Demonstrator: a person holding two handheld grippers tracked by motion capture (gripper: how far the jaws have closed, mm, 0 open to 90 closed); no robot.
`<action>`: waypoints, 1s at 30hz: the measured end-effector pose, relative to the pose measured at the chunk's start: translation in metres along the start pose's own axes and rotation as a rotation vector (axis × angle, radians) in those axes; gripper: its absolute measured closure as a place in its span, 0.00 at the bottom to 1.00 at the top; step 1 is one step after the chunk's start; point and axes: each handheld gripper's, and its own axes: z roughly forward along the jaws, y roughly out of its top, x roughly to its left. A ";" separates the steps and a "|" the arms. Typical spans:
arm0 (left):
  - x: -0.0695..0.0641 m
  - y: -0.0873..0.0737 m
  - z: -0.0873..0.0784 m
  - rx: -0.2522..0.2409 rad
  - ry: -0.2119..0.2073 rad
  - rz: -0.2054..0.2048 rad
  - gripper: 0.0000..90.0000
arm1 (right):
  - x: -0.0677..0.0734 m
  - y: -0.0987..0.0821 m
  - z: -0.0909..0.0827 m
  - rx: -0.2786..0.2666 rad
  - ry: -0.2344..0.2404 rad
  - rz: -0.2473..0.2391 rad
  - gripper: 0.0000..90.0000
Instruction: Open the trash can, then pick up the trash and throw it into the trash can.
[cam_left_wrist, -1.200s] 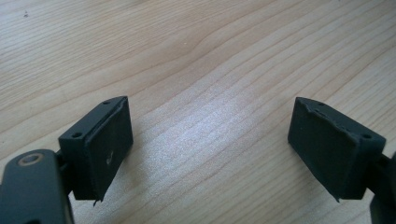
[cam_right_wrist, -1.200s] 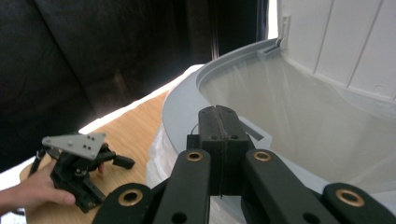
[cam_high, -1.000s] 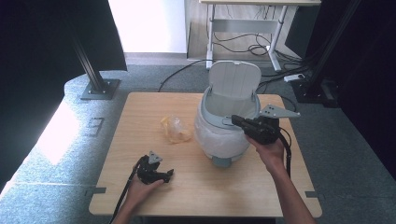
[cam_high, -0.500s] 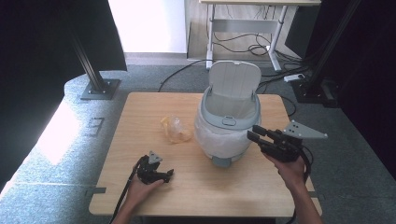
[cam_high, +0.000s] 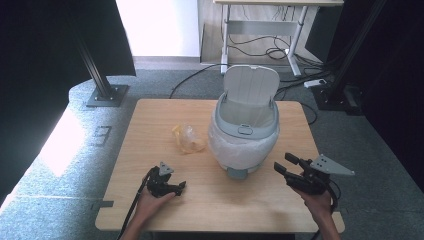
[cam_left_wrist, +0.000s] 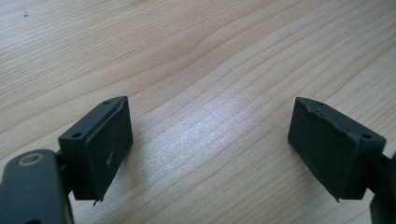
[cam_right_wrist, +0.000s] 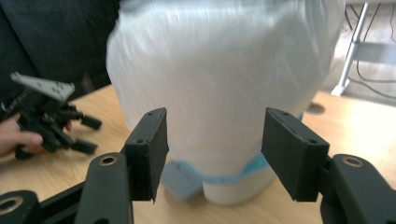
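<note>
The lidded bin, lid raised and liner folded over its rim, stood mid-tabletop. The right tongs, empty, had just been opening beside it. The left tongs rested wide and empty. Recommended: approach the crumpled yellow wrapper low and squarely.

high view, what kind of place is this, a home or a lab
Most likely a lab or recording studio, not a home: a bare wooden table on grey carpet, black curtains and a metal stand beside it, and loose cables under a desk behind.
</note>
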 end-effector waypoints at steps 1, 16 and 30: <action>0.000 0.000 0.000 0.000 0.000 0.000 0.15 | -0.001 -0.005 0.000 0.009 -0.003 -0.002 0.45; 0.000 0.000 0.000 0.000 0.000 0.000 0.15 | -0.011 -0.061 0.006 0.107 -0.041 0.040 0.44; -0.001 0.000 -0.001 0.000 0.012 -0.010 0.16 | -0.013 -0.069 0.005 0.120 -0.052 0.045 0.44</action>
